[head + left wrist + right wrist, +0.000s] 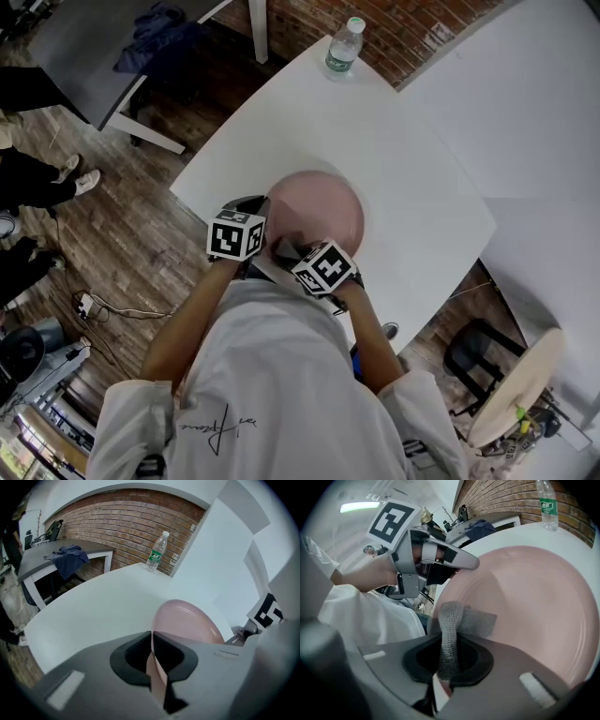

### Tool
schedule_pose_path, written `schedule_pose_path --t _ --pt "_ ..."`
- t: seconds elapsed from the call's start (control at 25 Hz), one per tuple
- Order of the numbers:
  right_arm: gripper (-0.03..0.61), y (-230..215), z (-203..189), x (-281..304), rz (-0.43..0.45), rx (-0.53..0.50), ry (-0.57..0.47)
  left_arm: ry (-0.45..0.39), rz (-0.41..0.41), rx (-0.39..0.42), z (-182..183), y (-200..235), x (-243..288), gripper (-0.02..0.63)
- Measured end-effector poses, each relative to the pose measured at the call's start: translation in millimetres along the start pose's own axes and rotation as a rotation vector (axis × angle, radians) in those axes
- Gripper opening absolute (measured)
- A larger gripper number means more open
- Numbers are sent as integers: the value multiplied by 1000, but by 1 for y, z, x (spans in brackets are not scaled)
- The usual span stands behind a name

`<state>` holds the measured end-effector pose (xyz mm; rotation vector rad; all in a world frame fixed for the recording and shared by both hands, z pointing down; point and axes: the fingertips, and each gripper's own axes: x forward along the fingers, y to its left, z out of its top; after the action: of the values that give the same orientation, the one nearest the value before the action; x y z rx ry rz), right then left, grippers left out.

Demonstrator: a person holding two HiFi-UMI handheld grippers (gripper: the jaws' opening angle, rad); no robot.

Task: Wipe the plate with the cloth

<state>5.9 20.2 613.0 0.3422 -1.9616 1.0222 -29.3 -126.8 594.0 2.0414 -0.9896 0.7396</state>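
A pink plate (319, 211) is held tilted above the white table (403, 159). My left gripper (255, 234) is shut on the plate's near left rim; in the left gripper view the plate (187, 623) stands edge-on between the jaws of the left gripper (152, 660). My right gripper (298, 253) is shut on a grey knitted cloth (457, 625). The cloth lies folded against the near part of the plate (534, 597). In the right gripper view the right gripper (449, 656) faces the plate, and the left gripper (457, 562) shows on the rim's upper left.
A clear water bottle (343, 47) with a green label stands at the table's far corner, next to a brick wall (126, 522). A blue garment (155, 37) lies on a grey table at the far left. Cables and people's feet are on the wooden floor at left.
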Motion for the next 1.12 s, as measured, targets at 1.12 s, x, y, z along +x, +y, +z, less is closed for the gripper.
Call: schedule_pose_path --t 1.12 --pt "34 -21 -23 -20 -196 -52 101 24 -46 38 3 -3 3 31"
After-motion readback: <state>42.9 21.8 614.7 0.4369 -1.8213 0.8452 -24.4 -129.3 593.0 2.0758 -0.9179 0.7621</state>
